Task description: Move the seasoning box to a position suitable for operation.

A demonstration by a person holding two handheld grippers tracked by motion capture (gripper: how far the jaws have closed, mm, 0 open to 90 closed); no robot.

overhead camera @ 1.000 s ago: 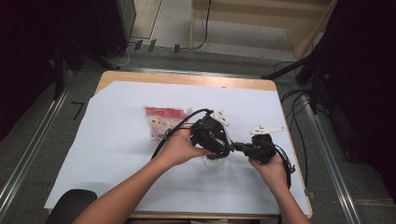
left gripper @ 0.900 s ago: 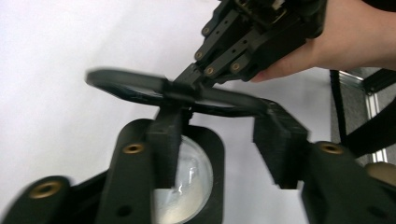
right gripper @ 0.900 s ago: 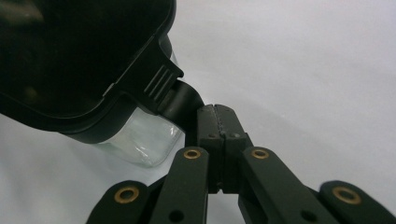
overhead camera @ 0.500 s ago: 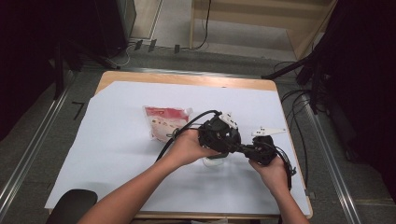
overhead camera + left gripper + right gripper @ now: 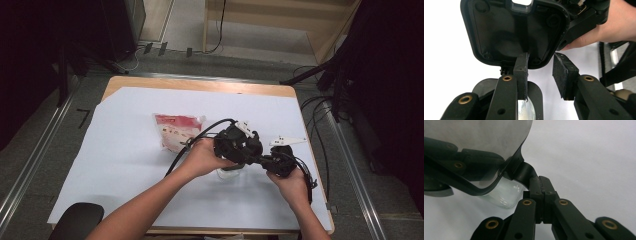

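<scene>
My right gripper [image 5: 541, 185] is shut on a black tab that sticks out from the black rim of a clear container [image 5: 503, 194]. In the high view that container [image 5: 229, 173] sits on the white sheet under both grippers. My left gripper [image 5: 541, 75] points at the underside of the right gripper's body. Its jaws have just been opening a little; they stand apart with nothing pinched between the pads, and the container's glass [image 5: 524, 111] shows below its left jaw. Seen from above, the left gripper [image 5: 252, 154] and the right gripper [image 5: 257, 161] meet tip to tip.
A red-and-white packet [image 5: 176, 131] lies flat on the white sheet [image 5: 125, 150], left of the hands. The left gripper's cable [image 5: 192, 145] runs across it. The wooden table edge [image 5: 320, 200] is close on the right, with cables on the floor beyond.
The left hand and its gripper have shifted slightly to the right, closer against the right gripper. The right hand has stayed where it was.
</scene>
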